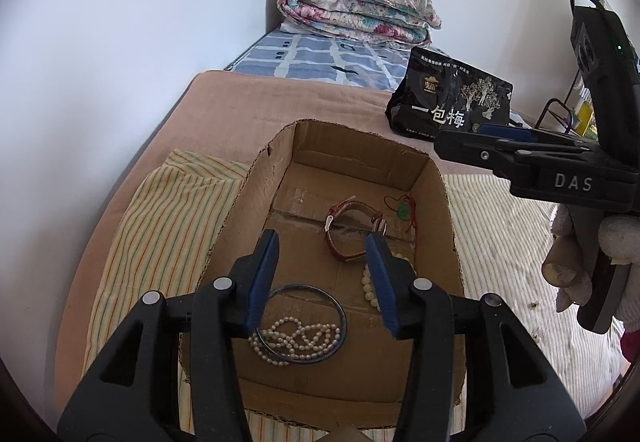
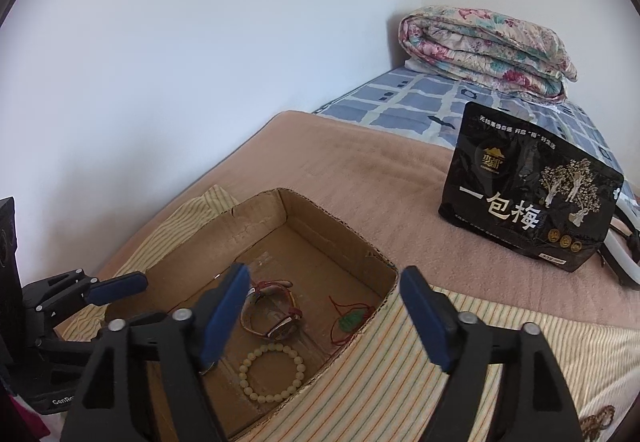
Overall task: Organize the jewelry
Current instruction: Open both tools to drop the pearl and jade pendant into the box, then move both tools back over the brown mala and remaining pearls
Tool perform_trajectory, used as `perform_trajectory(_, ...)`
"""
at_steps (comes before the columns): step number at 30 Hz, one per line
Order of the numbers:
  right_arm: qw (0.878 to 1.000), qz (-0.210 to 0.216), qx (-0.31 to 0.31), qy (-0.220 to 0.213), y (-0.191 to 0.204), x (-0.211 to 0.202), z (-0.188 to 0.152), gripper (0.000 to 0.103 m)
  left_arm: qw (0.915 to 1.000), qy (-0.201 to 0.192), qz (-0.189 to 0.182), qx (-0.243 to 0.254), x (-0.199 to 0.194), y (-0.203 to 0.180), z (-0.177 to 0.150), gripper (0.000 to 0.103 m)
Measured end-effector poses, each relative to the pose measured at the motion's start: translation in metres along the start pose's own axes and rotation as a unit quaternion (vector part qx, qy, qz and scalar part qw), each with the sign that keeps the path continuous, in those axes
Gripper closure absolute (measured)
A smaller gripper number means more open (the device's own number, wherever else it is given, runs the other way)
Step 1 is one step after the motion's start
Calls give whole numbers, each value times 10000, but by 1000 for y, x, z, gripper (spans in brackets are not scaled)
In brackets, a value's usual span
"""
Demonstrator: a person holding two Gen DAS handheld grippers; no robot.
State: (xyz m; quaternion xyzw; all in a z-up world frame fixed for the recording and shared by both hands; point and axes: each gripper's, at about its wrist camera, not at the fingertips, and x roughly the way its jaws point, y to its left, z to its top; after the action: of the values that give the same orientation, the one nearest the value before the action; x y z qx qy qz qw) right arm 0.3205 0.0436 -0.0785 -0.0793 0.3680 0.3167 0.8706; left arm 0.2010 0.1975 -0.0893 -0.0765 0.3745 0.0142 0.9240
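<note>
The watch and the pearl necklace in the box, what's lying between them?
Only bare cardboard between the watch and the pearl necklace, plus the dark bangle's far rim ringing the pearls; left wrist view.

Your left gripper's right finger [image 1: 386, 282] hides part of the cream bead bracelet [image 1: 367, 288], and the pendant [image 1: 403, 211] is too small to make out.

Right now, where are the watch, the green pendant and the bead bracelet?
watch [image 2: 276, 316]: right wrist view, on its strap.
green pendant [image 2: 349, 322]: right wrist view, on the green stone.
bead bracelet [image 2: 298, 364]: right wrist view, on its right-hand beads.
</note>
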Motion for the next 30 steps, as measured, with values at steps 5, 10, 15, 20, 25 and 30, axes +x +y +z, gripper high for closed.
perform_trajectory(5,9999,-131,-12,-87,-1,-10,0,4,10000,-15,14,17,-5,-3,-1,57)
perform_trajectory(10,9997,-194,-8,-176,-2,-21,0,0,10000,-41,5,41,-11,-8,-2,57)
perform_trajectory(15,9994,-276,18,-227,-4,-32,-1,0,9999,-96,11,92,-21,-15,-2,57)
perform_trajectory(20,9989,-394,32,-258,-6,-44,-5,0,9998,-145,3,135,-31,-23,-1,57)
perform_trajectory(25,9984,-490,47,-293,-11,-57,-7,0,9996,-208,-17,183,-41,-32,0,57)
perform_trajectory(30,9973,-616,106,-384,-17,-76,-11,0,9993,-265,-77,257,-51,-45,0,57)
